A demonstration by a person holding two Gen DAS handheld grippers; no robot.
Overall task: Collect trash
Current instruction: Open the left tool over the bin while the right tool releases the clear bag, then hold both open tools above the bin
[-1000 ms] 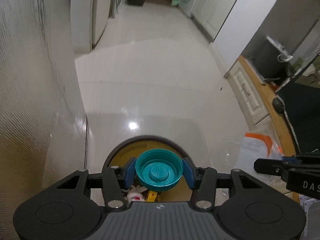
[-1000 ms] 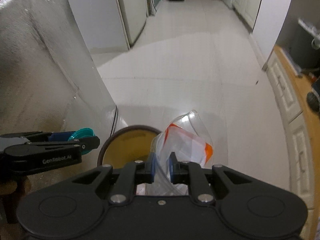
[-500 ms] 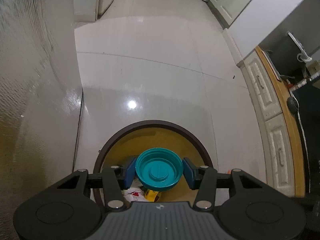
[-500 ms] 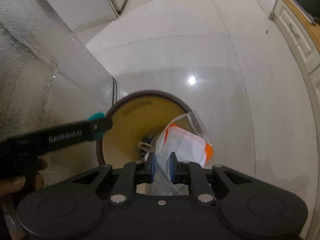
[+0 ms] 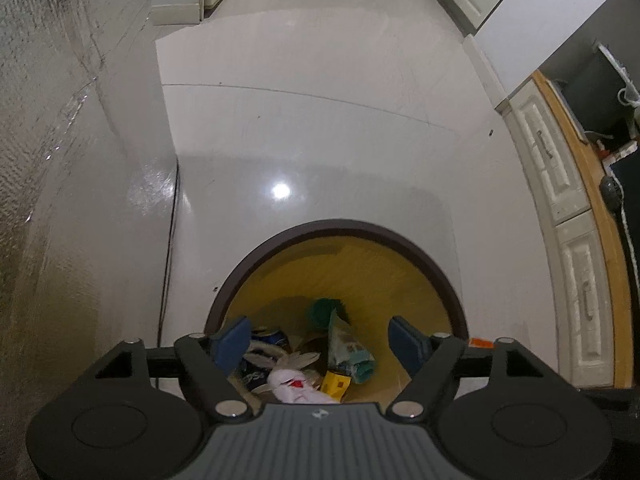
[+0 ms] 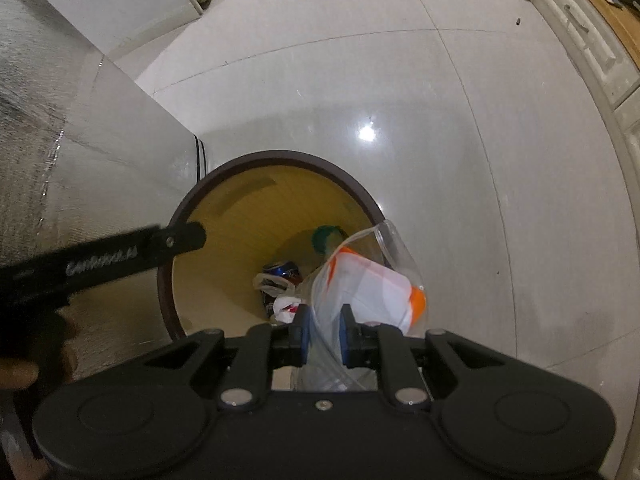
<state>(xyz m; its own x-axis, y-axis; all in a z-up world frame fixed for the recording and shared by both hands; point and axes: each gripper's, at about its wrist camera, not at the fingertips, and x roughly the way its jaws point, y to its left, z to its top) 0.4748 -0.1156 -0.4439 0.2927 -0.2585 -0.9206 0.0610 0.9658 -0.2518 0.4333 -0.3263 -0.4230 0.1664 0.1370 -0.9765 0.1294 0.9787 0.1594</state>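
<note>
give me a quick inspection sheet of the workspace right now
surface: glossy white tile floor, ceiling light glare on it
job's things: round bin, dark rim, yellow inside; teal lid in it; clear plastic bag with orange and white print, above the bin's right edge
clutter: blue can, white wrapper, yellow piece at the bin's bottom
grippers: left gripper open over the bin; right gripper shut on the bag
cables: dark cord down the foil panel's edge
surroundings: foil panel left, white cabinets right
</note>
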